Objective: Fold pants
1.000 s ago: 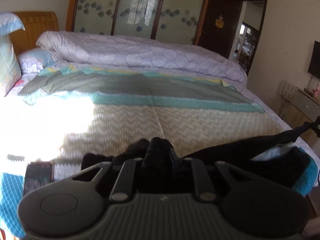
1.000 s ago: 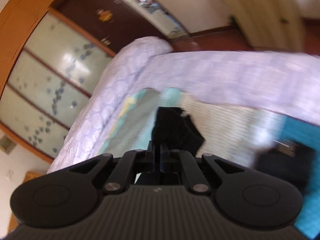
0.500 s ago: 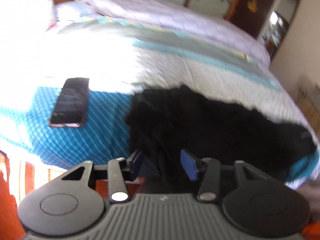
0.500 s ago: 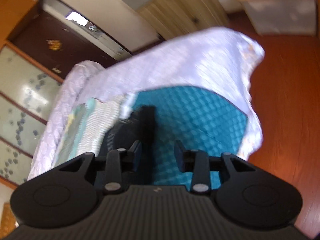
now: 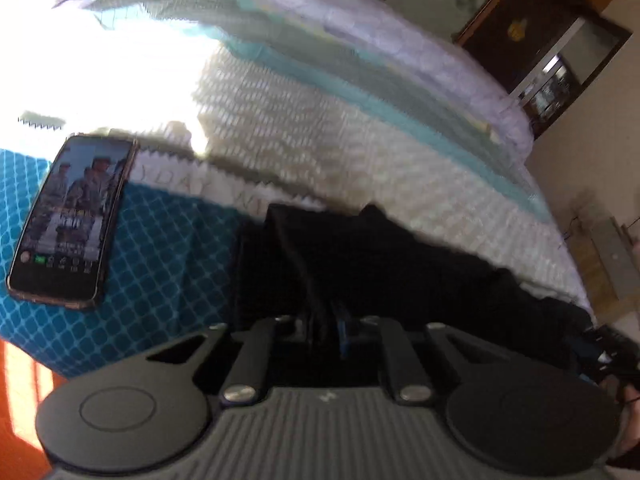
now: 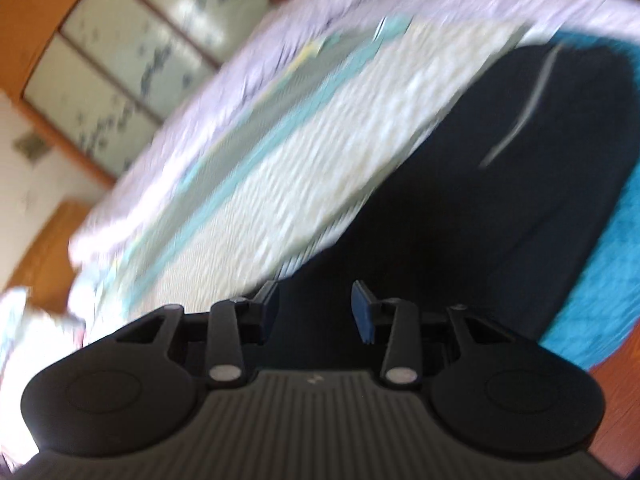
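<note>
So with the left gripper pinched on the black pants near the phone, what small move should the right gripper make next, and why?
Probably ease the right gripper down and close it on the pants. Its jaws have just been opening and stand apart over the cloth with nothing pressed between them, while the left gripper is already shut on the pants' near edge beside the phone. A fold likely needs both ends held.

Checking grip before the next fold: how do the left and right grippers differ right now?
The left gripper is shut, its jaws having just closed, pinching a fold of the black pants. The right gripper is open, its jaws having just been opening, pads clear of the cloth. The left works beside the phone; the right shows no phone. Both point down over the pants on the bed.
</note>
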Demonstrator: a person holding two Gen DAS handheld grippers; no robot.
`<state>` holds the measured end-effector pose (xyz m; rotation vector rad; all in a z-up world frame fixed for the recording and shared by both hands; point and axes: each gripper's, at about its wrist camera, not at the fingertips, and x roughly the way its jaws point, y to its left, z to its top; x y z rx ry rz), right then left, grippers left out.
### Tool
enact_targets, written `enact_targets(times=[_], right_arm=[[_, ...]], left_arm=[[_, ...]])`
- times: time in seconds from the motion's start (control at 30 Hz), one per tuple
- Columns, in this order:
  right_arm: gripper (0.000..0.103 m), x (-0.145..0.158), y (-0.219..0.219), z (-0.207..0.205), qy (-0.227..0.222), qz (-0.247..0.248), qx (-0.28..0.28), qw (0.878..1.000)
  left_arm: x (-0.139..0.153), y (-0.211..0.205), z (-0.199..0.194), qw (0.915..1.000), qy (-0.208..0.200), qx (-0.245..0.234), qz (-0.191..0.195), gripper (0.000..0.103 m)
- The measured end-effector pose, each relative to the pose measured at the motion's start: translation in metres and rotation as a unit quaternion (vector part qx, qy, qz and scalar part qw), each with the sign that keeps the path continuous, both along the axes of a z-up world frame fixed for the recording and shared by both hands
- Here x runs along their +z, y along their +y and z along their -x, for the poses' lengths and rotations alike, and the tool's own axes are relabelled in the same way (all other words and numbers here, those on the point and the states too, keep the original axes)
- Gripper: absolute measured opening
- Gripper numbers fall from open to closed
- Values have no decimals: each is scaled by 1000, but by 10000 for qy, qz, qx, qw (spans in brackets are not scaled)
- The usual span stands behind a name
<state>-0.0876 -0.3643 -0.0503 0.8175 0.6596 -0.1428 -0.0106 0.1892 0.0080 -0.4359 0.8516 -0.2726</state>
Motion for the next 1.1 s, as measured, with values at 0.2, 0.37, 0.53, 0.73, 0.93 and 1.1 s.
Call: enact_targets(times=[0.2,0.37,0.53,0.73,0.93,1.1], right_arm=[[44,-18,40,-22,331,-12,572,9978],[44,-21,39,-24,390,-84,566,9976],[44,-12,35,-9,267,-45,506,9984],[44,-8,15,3,115,-236,310,9992],[44,-5,-16,19,16,-163,-212,9996],[44,4,-50,35,-142,20,-636,9979]], left_arm=[[30,34,49,9839,-1484,907,-421,10],[-52,21,31,9942,290,753,-706,21],[-52,41,44,9893,459,1247,597,59],[-65,32,32,9845,789,1148,1064,80],[-45,-22,18,9966,170,672,-451,26],[-16,-4,33,9917,-280,1122,-564,22]])
